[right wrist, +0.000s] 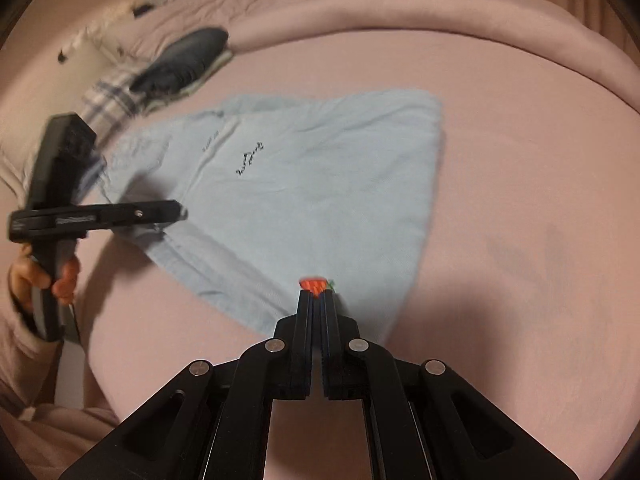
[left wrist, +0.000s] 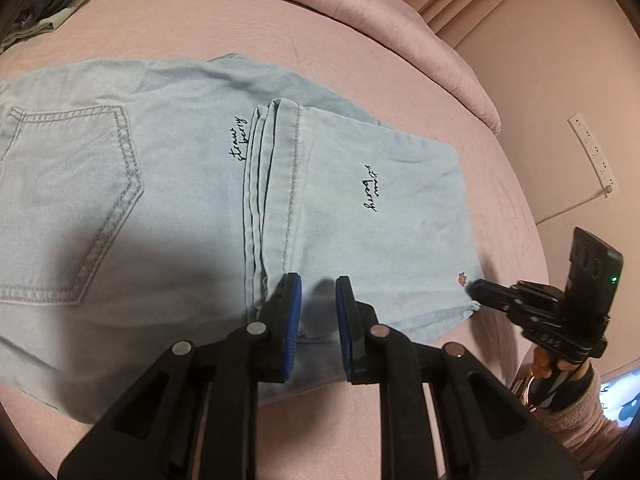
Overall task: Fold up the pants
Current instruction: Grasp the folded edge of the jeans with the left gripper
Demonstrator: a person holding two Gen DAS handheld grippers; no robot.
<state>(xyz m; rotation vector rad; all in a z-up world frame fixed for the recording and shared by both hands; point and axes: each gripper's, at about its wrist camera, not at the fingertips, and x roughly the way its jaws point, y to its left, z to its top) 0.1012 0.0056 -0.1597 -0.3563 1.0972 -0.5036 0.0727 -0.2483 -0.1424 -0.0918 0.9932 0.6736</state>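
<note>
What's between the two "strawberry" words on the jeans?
The stacked leg hems of the jeans lie between the two words, seen in the left wrist view.

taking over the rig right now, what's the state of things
left gripper: jaws narrowly apart at the near edge of the pants, by the leg hems; grip unclear.
right gripper: shut, tips at the strawberry patch corner, nothing visibly held.
done: pants flat on the pink bed, legs folded over the seat.
left: probably one more fold.
</note>
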